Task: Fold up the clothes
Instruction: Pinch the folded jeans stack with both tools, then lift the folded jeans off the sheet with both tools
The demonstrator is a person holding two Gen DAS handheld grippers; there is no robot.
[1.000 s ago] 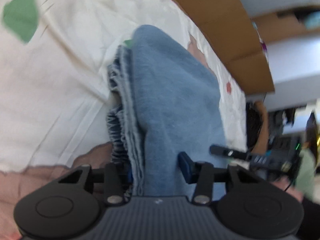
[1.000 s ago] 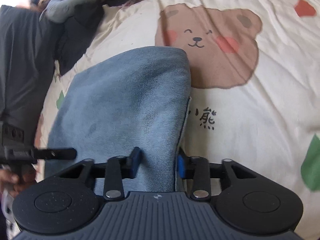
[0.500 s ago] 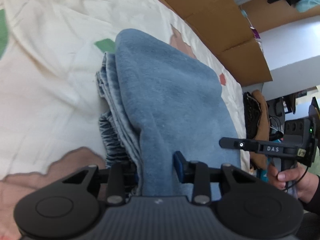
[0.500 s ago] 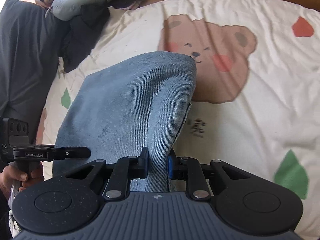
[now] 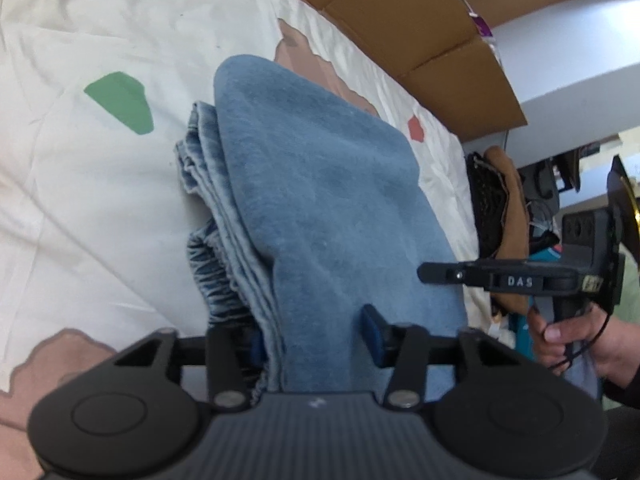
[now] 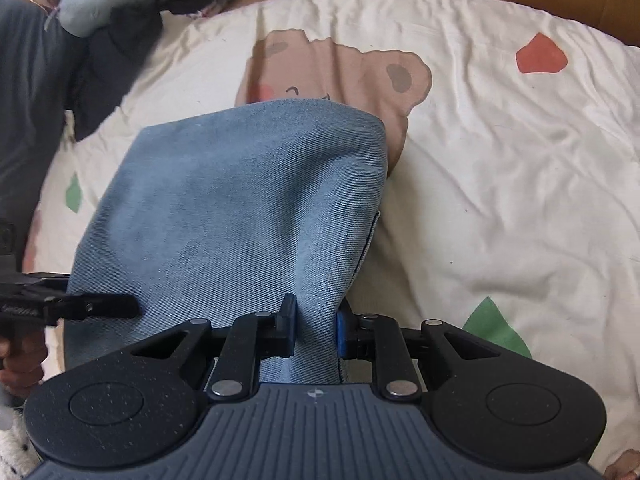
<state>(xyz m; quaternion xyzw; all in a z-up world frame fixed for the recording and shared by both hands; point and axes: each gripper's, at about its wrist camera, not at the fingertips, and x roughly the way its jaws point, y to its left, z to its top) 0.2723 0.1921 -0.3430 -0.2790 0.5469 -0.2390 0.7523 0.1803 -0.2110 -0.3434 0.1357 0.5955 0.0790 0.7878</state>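
Note:
Folded blue denim jeans (image 5: 320, 200) lie on a cream bedsheet (image 5: 80, 184) printed with bears. My left gripper (image 5: 316, 344) has its jaws around the near edge of the jeans, with a wide gap and the cloth between them. My right gripper (image 6: 314, 326) is shut on the other near corner of the jeans (image 6: 240, 208), the cloth pinched between its blue pads. The right gripper's finger also shows in the left wrist view (image 5: 500, 278), and the left gripper's finger shows in the right wrist view (image 6: 76, 306).
Brown cardboard (image 5: 420, 20) stands along the far edge of the bed. Dark grey clothes (image 6: 52, 72) lie piled at the left in the right wrist view. A brown and black garment (image 5: 496, 216) sits past the bed's edge.
The left jaws have spread wider around the jeans' edge. The right jaws have opened slightly on the cloth compared with half a second ago. Both views have shifted along the bed.

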